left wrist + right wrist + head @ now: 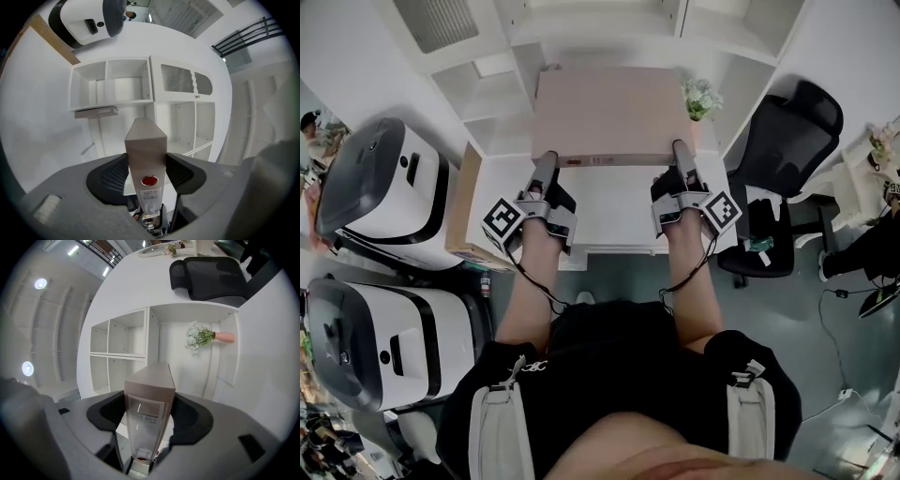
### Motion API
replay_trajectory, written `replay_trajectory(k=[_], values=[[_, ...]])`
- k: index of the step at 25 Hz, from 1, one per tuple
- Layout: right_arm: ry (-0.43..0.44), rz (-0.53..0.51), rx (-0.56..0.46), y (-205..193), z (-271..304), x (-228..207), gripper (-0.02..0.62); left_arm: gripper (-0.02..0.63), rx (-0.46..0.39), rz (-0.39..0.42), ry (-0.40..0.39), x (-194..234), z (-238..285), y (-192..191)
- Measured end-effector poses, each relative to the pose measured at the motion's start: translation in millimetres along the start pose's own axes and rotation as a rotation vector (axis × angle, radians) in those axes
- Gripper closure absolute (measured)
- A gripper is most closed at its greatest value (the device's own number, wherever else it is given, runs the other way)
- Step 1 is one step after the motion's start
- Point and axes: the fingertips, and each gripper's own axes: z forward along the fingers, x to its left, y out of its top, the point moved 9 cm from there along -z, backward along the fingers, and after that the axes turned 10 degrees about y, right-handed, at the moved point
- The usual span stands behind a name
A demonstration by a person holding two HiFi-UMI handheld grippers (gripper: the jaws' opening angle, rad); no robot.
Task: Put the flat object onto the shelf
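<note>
The flat tan box is held face up above the white bench, its long axis running left to right. The left gripper and right gripper each have their jaws clamped on its near edge, one by each near corner. The shelf unit lies just beyond the far edge, so the move likely calls for an even forward push from both hands.

left gripper: grey jaws, black body, cube with black-and-white square markers
right gripper: same build, own marker cube
cables: thin, black, one per gripper
clothing: black short-sleeved top, pale grey shoulder straps
</note>
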Motion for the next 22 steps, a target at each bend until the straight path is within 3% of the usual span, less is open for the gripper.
replay_trajectory(k=[10, 22], values=[[0.02, -0.037, -0.032, -3, 18, 8, 0.31, 0.353, 0.052, -0.008, -0.034, -8, 20, 17], [0.09, -0.063, -0.021, -3, 41, 26, 0.31, 0.353, 0.033, 0.011, -0.111, -30, 28, 31]])
